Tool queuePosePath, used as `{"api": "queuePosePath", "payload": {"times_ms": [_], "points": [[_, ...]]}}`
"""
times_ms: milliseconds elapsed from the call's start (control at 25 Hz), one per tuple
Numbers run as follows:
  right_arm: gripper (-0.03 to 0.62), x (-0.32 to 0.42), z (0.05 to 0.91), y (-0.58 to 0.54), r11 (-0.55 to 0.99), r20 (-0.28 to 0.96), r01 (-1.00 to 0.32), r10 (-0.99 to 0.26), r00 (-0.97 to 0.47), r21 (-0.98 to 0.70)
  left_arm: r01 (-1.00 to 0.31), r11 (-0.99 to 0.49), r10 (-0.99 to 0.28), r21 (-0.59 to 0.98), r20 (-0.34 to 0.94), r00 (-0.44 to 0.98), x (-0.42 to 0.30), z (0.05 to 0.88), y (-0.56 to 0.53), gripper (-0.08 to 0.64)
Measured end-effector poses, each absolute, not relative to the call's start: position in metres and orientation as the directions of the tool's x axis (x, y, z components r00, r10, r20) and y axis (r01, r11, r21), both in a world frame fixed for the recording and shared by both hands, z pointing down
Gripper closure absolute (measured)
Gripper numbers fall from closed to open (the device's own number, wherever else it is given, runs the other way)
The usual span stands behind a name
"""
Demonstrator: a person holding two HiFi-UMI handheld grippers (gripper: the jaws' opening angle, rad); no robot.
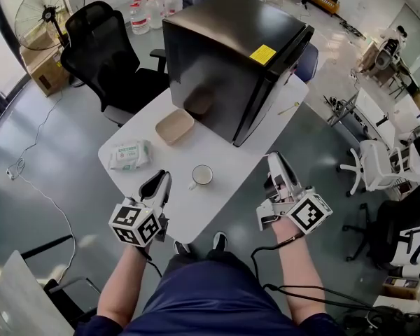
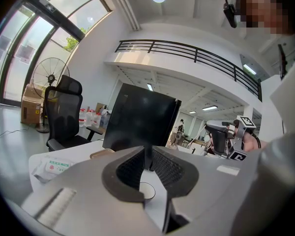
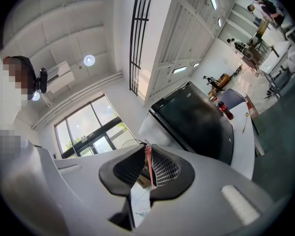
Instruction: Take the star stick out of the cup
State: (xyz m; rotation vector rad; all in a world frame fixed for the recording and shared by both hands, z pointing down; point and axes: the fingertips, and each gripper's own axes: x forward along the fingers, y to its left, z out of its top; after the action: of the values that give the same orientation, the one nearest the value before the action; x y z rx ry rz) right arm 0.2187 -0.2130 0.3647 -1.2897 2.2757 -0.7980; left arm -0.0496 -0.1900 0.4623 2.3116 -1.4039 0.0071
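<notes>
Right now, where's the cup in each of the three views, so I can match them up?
Head view: cup near picture centre, on the white table.
Left gripper view: low centre, only its rim showing.
Right gripper view: no cup; the right gripper has its tongs pinching a thin red stick.
Shared landmark: the black cabinet, in all three.

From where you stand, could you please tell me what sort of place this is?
Probably an open-plan office or lab workspace: a black office chair, a pedestal fan, a white table bearing a black cabinet, and white chairs further off.
</notes>
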Motion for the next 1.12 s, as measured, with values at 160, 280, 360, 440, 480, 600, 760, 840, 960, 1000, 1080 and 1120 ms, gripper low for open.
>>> {"api": "queuePosePath", "payload": {"times_ms": [160, 280, 360, 440, 480, 600, 760, 840, 960, 1000, 1080, 1120], "points": [[0.545, 0.214, 0.367, -0.215, 0.423, -0.059, -0.645, -0.860, -0.506, -0.637, -0.849, -0.387, -0.847, 0.359, 0.225, 0.482, -0.053, 0.465, -0.190, 0.511], [0.545, 0.212, 0.370, -0.215, 0.416, -0.058, -0.631, -0.860, -0.508, -0.655, -0.852, -0.377, -0.851, 0.364, 0.228, 0.474, -0.057, 0.465, -0.189, 0.511], [0.545, 0.211, 0.371, -0.215, 0.413, -0.058, -0.621, -0.859, -0.509, -0.667, -0.854, -0.369, -0.853, 0.368, 0.230, 0.468, -0.059, 0.466, -0.188, 0.511], [0.545, 0.208, 0.369, -0.216, 0.427, -0.065, -0.618, -0.852, -0.520, -0.660, -0.853, -0.365, -0.854, 0.373, 0.230, 0.466, -0.060, 0.467, -0.188, 0.511], [0.545, 0.206, 0.366, -0.217, 0.442, -0.072, -0.619, -0.846, -0.528, -0.649, -0.853, -0.363, -0.855, 0.375, 0.231, 0.465, -0.061, 0.468, -0.188, 0.511], [0.545, 0.203, 0.365, -0.217, 0.452, -0.076, -0.615, -0.840, -0.538, -0.645, -0.854, -0.359, -0.855, 0.377, 0.233, 0.463, -0.061, 0.468, -0.187, 0.511], [0.545, 0.205, 0.373, -0.216, 0.419, -0.058, -0.596, -0.847, -0.528, -0.685, -0.855, -0.355, -0.857, 0.379, 0.235, 0.460, -0.061, 0.466, -0.186, 0.511], [0.545, 0.203, 0.373, -0.216, 0.421, -0.058, -0.592, -0.844, -0.533, -0.687, -0.855, -0.353, -0.857, 0.380, 0.235, 0.459, -0.062, 0.466, -0.185, 0.511], [0.546, 0.198, 0.371, -0.216, 0.436, -0.060, -0.593, -0.836, -0.545, -0.677, -0.854, -0.353, -0.857, 0.382, 0.235, 0.459, -0.063, 0.466, -0.186, 0.511], [0.546, 0.196, 0.370, -0.216, 0.442, -0.061, -0.594, -0.833, -0.550, -0.672, -0.854, -0.353, -0.857, 0.382, 0.235, 0.459, -0.063, 0.466, -0.185, 0.511], [0.546, 0.196, 0.369, -0.217, 0.445, -0.060, -0.597, -0.831, -0.553, -0.667, -0.854, -0.351, -0.857, 0.384, 0.235, 0.458, -0.064, 0.466, -0.186, 0.511], [0.546, 0.196, 0.369, -0.217, 0.448, -0.060, -0.600, -0.830, -0.554, -0.663, -0.854, -0.351, -0.857, 0.383, 0.235, 0.458, -0.064, 0.466, -0.186, 0.511]]}}
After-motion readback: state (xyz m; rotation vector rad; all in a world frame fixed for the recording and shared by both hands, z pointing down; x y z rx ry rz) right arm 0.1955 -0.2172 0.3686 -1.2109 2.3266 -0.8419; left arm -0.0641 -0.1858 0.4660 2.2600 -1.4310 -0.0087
